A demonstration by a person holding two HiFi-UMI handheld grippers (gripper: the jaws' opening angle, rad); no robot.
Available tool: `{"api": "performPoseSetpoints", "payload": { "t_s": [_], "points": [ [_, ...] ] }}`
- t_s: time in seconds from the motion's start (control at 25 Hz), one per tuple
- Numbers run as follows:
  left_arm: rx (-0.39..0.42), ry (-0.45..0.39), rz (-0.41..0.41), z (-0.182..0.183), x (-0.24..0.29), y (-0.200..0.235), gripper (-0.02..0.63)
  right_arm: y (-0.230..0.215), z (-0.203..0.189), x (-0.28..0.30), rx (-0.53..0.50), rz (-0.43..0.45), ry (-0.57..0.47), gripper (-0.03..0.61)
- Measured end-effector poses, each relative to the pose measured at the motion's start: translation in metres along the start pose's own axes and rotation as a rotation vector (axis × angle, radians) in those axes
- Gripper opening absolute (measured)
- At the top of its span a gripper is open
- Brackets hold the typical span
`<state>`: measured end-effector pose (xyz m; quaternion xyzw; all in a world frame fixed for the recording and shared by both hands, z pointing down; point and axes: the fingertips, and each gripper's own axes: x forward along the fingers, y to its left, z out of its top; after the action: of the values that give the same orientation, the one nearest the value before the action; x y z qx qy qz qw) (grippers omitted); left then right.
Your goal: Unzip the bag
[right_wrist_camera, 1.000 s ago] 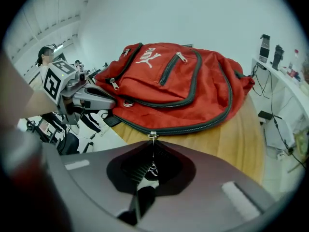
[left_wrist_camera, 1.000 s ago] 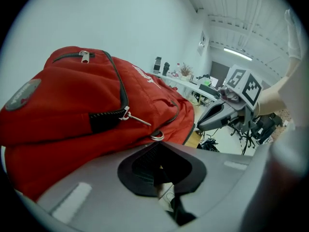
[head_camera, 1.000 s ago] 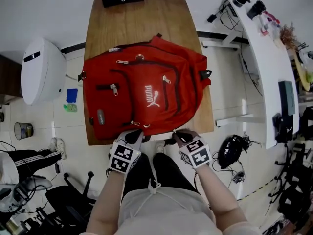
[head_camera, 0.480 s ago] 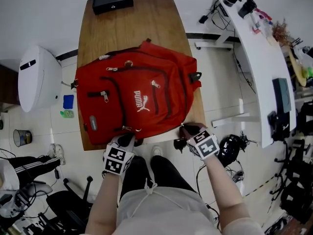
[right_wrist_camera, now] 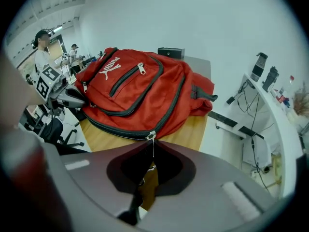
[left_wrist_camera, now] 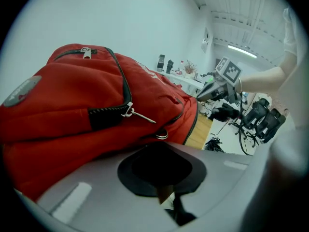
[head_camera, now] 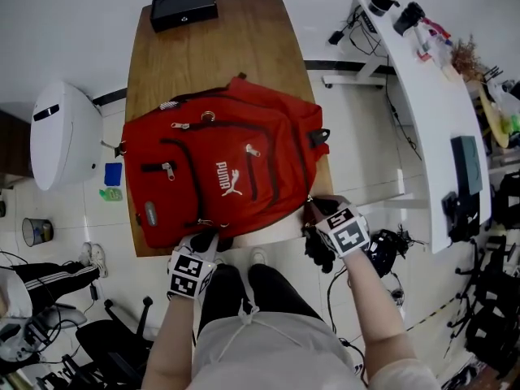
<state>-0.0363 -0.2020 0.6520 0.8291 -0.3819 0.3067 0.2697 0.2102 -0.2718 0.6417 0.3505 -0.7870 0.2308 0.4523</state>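
The right gripper [head_camera: 314,211] is held just off the near right corner of the table [head_camera: 219,55]. Its jaws are closed on the thin pull hanging from the zipper slider [right_wrist_camera: 151,135] directly ahead of them. The red bag [head_camera: 219,169] lies flat in front of both grippers. From the slider, the dark zipper track runs away up the bag's right side. The left gripper [head_camera: 205,240] is set at the bag's near edge, well to the left of the right one. Its jaws are closed, and the red fabric meets their tips.

To the right of the right gripper, open floor is seen between the table edge and a long white desk [head_camera: 422,96]. Cables and dark gear lie on the floor just behind and right of that gripper. The bag reaches the table's left and right edges, and a strap end hangs past the right edge. Beyond the bag, bare wood is left as far as a black box [head_camera: 183,6] at the far edge. Left of the left gripper, past the table, a white rounded unit [head_camera: 57,124] stands on the floor.
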Motion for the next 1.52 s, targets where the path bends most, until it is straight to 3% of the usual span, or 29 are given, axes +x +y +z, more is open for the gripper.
{"api": "performPoseSetpoints", "payload": {
  "t_s": [0.28, 0.64, 0.92, 1.08, 1.28, 1.52],
  "points": [
    [-0.011, -0.029, 0.0, 0.002, -0.001, 0.002, 0.008, -0.019, 0.015, 0.003, 0.004, -0.009, -0.012, 0.014],
    [-0.037, -0.059, 0.024, 0.006, -0.004, 0.0, 0.008, -0.015, 0.012, -0.002, 0.138, -0.001, -0.127, 0.021],
    [-0.017, -0.297, 0.047, 0.055, -0.055, -0.024, 0.008, -0.023, 0.048, -0.084, 0.192, -0.08, -0.521, 0.008],
    [-0.003, -0.417, 0.037, 0.079, -0.094, -0.043, 0.008, 0.005, 0.054, -0.123, 0.172, -0.048, -0.657, 0.008],
    [0.012, -0.514, -0.021, 0.081, -0.137, -0.069, 0.008, 0.062, 0.05, -0.167, 0.131, -0.035, -0.786, 0.008],
    [0.059, -0.627, -0.035, 0.058, -0.21, -0.102, 0.008, 0.148, 0.031, -0.213, 0.068, -0.039, -0.835, 0.008]
  ]
}}
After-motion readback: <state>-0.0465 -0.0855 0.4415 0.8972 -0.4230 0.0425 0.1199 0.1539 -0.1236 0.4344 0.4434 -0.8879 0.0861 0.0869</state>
